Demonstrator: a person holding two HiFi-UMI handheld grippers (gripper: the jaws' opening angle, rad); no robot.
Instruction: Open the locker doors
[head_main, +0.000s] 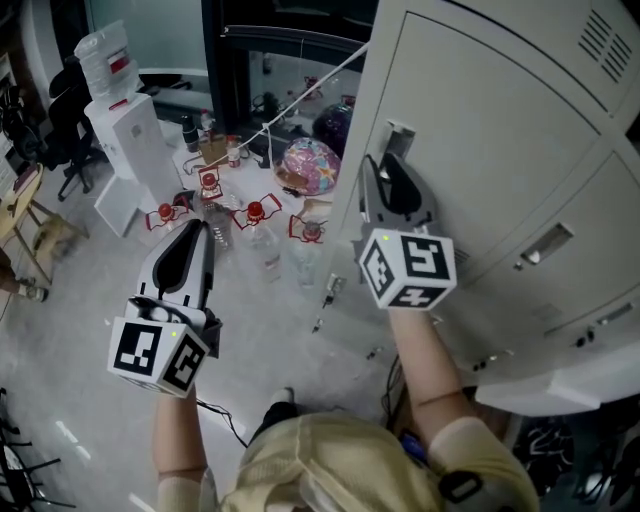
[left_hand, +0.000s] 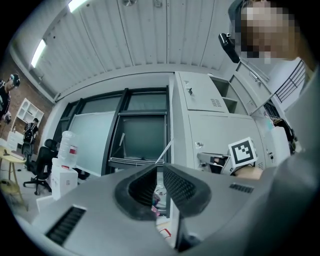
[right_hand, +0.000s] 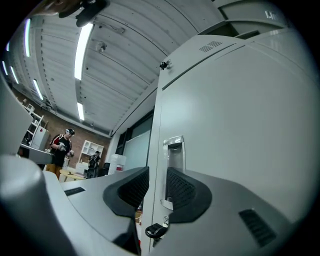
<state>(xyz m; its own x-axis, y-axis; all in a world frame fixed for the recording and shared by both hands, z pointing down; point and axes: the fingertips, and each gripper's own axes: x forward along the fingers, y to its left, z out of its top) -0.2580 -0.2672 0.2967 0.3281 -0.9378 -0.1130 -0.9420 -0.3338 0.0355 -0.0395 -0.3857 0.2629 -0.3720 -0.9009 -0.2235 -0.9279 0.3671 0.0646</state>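
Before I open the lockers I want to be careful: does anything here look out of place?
Yes: clear bottles and small red items lie scattered on the floor beside the locker. A key sits just below the door handle.

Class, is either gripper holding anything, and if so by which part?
Nothing is held. The right gripper has its jaws apart, aimed at the recessed metal handle of the grey locker door, not clamped on it. The left gripper is open and empty.
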